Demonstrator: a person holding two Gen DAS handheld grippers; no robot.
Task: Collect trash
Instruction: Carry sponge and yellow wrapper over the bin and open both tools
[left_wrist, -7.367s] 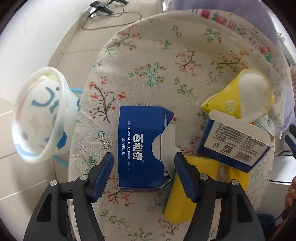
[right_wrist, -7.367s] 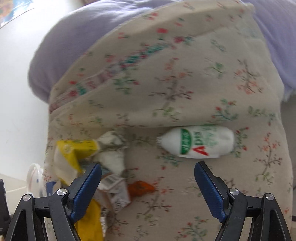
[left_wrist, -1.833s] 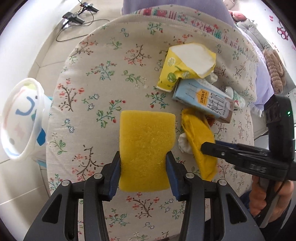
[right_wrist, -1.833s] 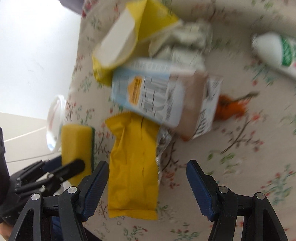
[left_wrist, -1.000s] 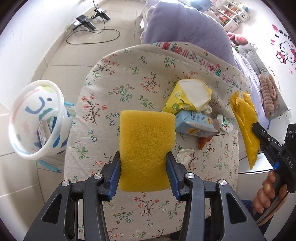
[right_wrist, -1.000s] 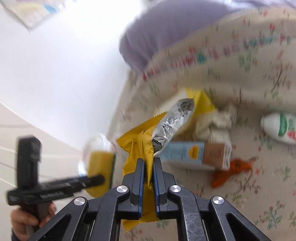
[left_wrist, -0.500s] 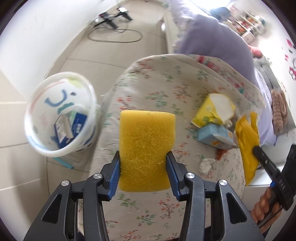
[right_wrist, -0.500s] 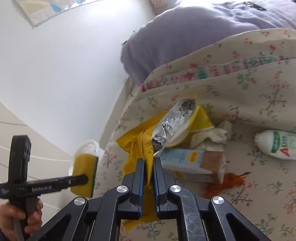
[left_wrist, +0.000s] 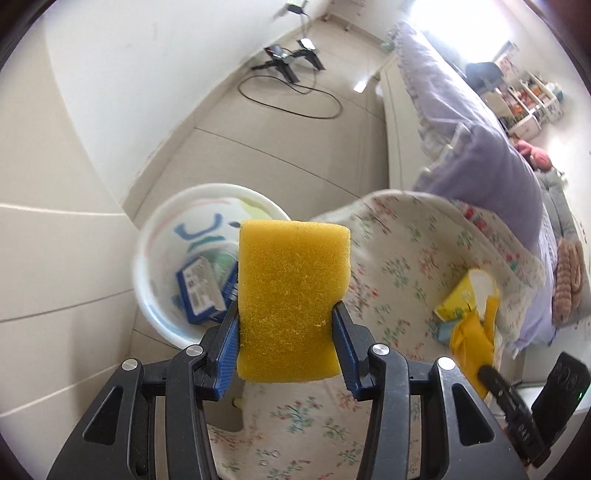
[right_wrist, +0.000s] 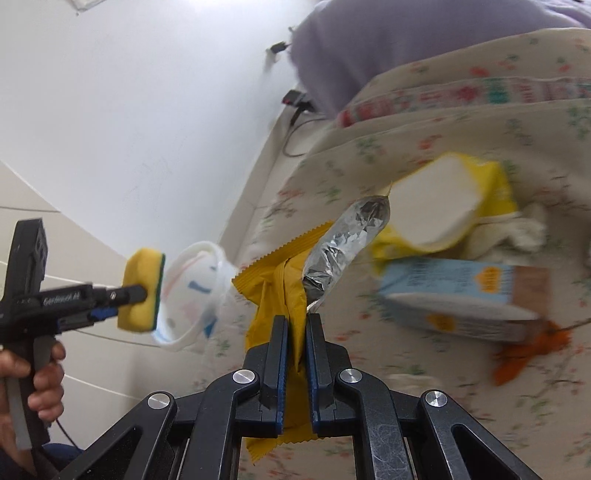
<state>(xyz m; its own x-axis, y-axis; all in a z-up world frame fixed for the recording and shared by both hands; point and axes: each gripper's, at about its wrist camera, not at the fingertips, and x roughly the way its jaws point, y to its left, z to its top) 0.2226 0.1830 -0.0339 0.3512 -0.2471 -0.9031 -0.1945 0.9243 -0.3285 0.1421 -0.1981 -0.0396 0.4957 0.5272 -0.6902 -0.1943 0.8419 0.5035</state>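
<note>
Left wrist view: left gripper (left_wrist: 286, 325) clamps a yellow sponge (left_wrist: 291, 299); right gripper (right_wrist: 295, 325) pinches a yellow wrapper (right_wrist: 280, 291).

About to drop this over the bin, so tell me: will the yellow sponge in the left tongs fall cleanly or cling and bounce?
The sponge looks soft: the left tongs dent its sides, so it may cling briefly as they open. It is probably light and may bounce. The bin lies behind and left, so centre first.

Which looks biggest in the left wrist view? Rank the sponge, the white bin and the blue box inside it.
1. Sponge, though it sits nearest the camera, so its apparent size is inflated.
2. White bin.
3. Blue box, clearly smallest.
</note>
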